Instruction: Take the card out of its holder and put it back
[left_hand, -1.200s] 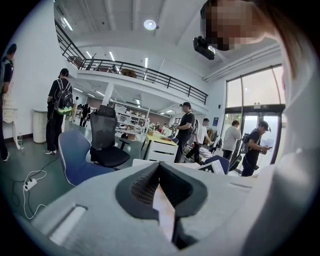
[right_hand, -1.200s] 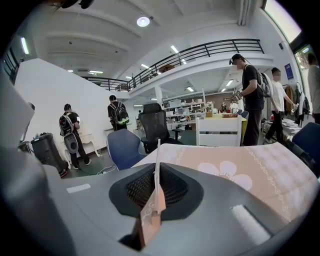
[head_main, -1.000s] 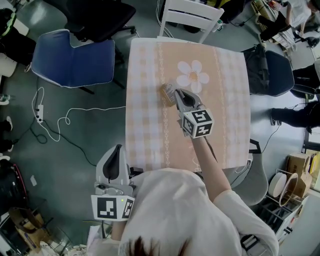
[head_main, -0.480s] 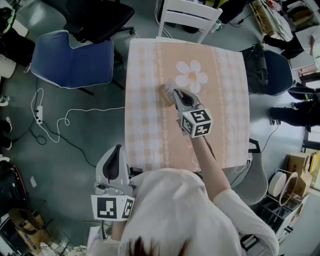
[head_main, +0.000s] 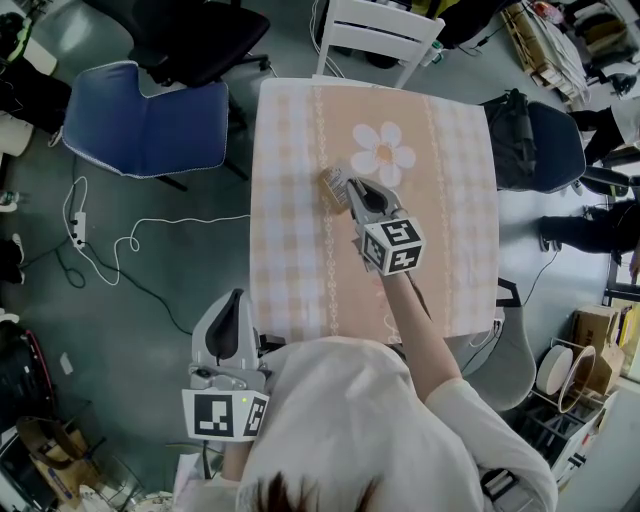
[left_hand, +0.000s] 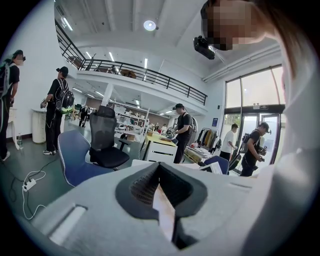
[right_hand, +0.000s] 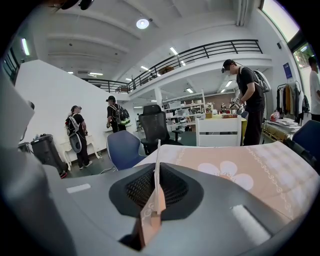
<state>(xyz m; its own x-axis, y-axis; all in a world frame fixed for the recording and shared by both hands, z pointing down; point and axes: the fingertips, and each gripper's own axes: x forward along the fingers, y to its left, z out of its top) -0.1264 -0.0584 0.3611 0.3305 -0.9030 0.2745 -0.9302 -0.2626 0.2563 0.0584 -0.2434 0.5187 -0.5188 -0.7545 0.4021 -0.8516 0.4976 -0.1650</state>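
Card (right_hand: 155, 200): thin, pale peach-tan, seen edge-on in the right gripper view. It stands upright between the jaws of my right gripper (right_hand: 158, 167), which are closed on it, and its top edge pokes past the tips. There are faint marks on its lower part, too small to read.

In the head view the card (head_main: 335, 183) is a small pale thing at the tip of the right gripper (head_main: 352, 190), over the middle of the table (head_main: 290, 250). I cannot tell a holder apart from the card there.

Left gripper (left_hand: 160, 167): tips together, nothing held. A strip of peach shows through the slot behind them. In the head view the left gripper (head_main: 233, 305) is off the table, just beside its near left corner.

Markings: black-and-white square patterns on both gripper cubes, no words.

Table cover: peach and white check, with a white flower (head_main: 384, 152) just beyond the card.

Around the table: white chair (head_main: 385, 30) at the far edge, blue chair (head_main: 150, 115) to the left.
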